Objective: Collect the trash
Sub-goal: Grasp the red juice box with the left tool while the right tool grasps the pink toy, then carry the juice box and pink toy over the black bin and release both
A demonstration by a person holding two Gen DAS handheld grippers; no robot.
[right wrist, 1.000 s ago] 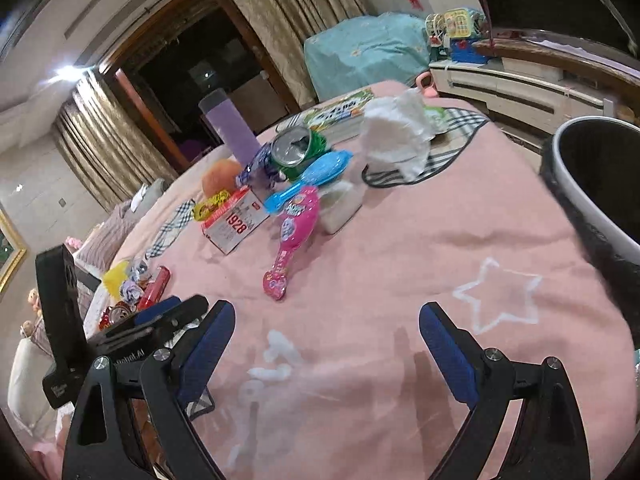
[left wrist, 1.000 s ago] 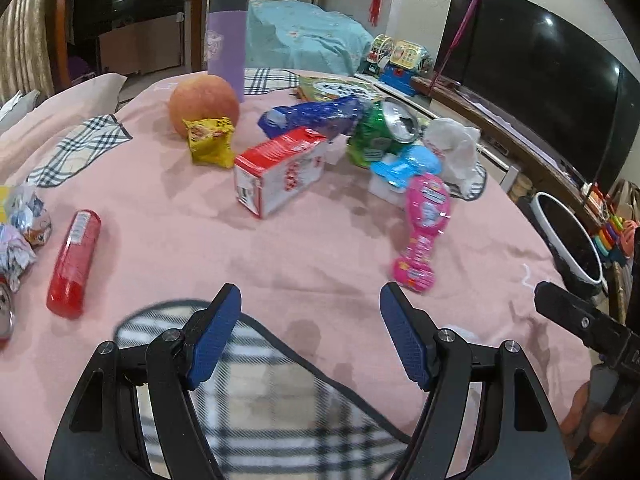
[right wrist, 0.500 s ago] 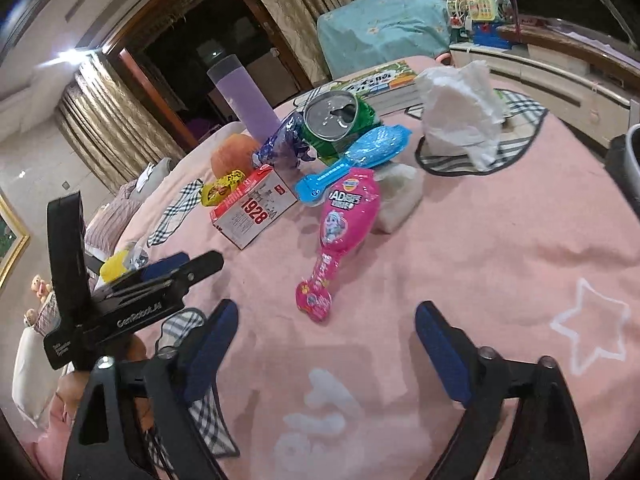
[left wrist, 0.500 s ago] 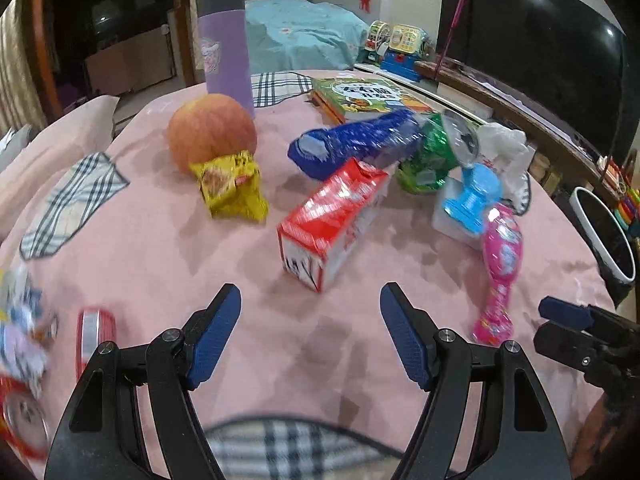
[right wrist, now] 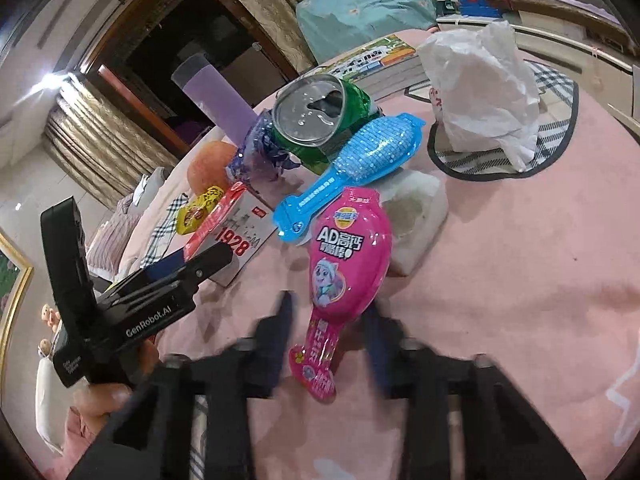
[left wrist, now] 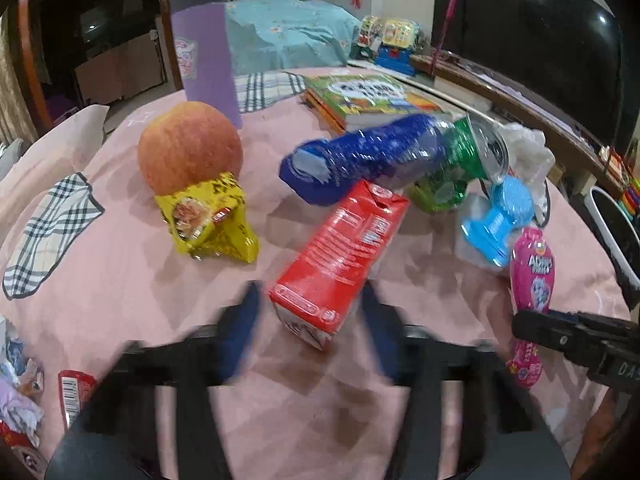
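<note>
My left gripper [left wrist: 312, 320] is blurred, its jaws closing around the near end of a red carton [left wrist: 340, 248] that lies on the pink cloth; a small gap shows beside the left pad. My right gripper [right wrist: 328, 320] is closing too, with the narrow tail of a pink snack pack [right wrist: 348, 256] between its fingers and space on both sides. A blue pack [right wrist: 360, 160], a green can [right wrist: 316, 116], a dark blue wrapper [left wrist: 368, 156] and a yellow wrapper [left wrist: 208, 216] lie beyond.
An apple [left wrist: 188, 148], a purple cup [left wrist: 204, 48] and books [left wrist: 368, 96] stand further back. A white bag [right wrist: 480, 84] sits on a checked mat. A white-rimmed bin [left wrist: 616, 224] is off the table's right edge. A red tube [left wrist: 74, 396] and crumpled paper [left wrist: 16, 392] lie near left.
Both grippers moved forward over the table and narrowed from wide open. The red carton now lies between the left fingers, and the pink pack's tail between the right fingers.
</note>
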